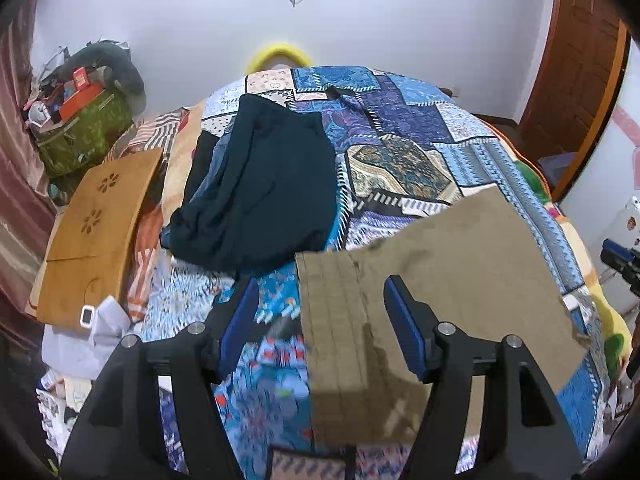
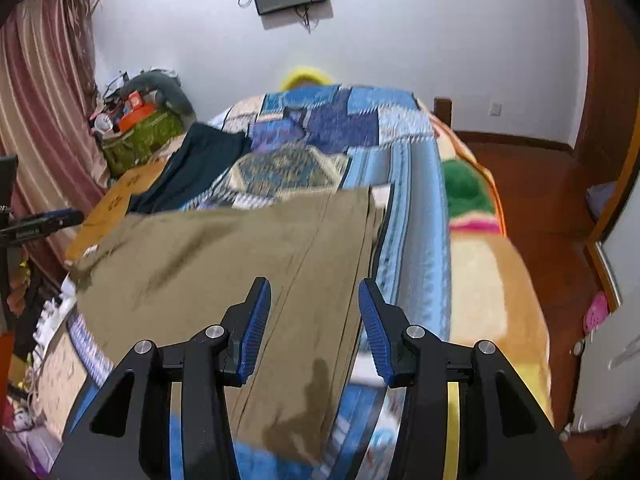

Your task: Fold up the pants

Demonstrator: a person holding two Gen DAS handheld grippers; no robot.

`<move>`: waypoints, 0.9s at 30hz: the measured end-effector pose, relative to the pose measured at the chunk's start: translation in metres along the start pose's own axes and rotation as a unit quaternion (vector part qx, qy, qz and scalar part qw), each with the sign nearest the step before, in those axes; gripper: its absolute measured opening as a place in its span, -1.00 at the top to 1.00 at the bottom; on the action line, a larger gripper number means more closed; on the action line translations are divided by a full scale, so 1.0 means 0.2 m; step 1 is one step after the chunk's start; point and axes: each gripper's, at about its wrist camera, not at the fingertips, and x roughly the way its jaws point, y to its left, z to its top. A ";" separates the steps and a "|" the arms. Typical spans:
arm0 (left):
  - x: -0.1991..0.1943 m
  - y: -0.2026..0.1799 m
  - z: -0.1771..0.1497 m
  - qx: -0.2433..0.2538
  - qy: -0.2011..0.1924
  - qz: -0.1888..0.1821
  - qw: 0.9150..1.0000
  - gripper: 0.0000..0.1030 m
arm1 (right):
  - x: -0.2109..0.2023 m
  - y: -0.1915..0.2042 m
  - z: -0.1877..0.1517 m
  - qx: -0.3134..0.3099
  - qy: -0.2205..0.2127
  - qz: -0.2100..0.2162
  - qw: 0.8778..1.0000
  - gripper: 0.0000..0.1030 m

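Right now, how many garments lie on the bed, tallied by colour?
Khaki pants: 1
Dark teal garment: 1
Total: 2, both on the patchwork bedspread; something blue peeks from under the dark one, kind unclear.

I'm holding the left tool (image 1: 320, 320) and the right tool (image 2: 314, 324) with fingers spread wide (nothing gripped).

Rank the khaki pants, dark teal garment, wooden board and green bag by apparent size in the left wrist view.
1. khaki pants, though nearness inflates them
2. dark teal garment
3. wooden board
4. green bag, farthest, so unsure
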 end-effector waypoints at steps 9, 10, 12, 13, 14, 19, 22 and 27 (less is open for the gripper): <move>0.33 0.04 0.14 -0.008 0.051 -0.008 0.999 -0.32 | 0.32 -0.11 0.23 -0.004 0.003 -0.009 1.000 0.16; 0.36 0.05 0.15 -0.007 0.056 -0.009 0.998 -0.32 | 0.36 -0.13 0.25 -0.002 0.007 -0.010 1.000 0.16; 0.42 0.04 0.15 -0.004 0.066 -0.012 0.998 -0.32 | 0.48 -0.17 0.29 0.004 0.022 -0.009 1.000 0.16; 0.45 0.04 0.15 -0.002 0.072 -0.014 0.997 -0.33 | 0.54 -0.19 0.31 0.008 0.030 -0.009 0.999 0.16; 0.47 0.04 0.15 0.000 0.076 -0.014 0.997 -0.33 | 0.60 -0.21 0.33 0.009 0.038 -0.010 0.999 0.16; 0.56 0.04 0.12 0.004 0.092 -0.011 0.996 -0.34 | 0.85 -0.27 0.36 0.018 0.081 -0.009 0.997 0.16; 0.58 0.05 0.11 -0.002 0.095 -0.020 0.995 -0.36 | 0.99 -0.31 0.37 0.028 0.109 -0.002 0.994 0.16; 0.59 0.07 0.09 -0.015 0.093 -0.035 0.995 -0.36 | 1.14 -0.31 0.35 0.031 0.134 0.007 0.990 0.40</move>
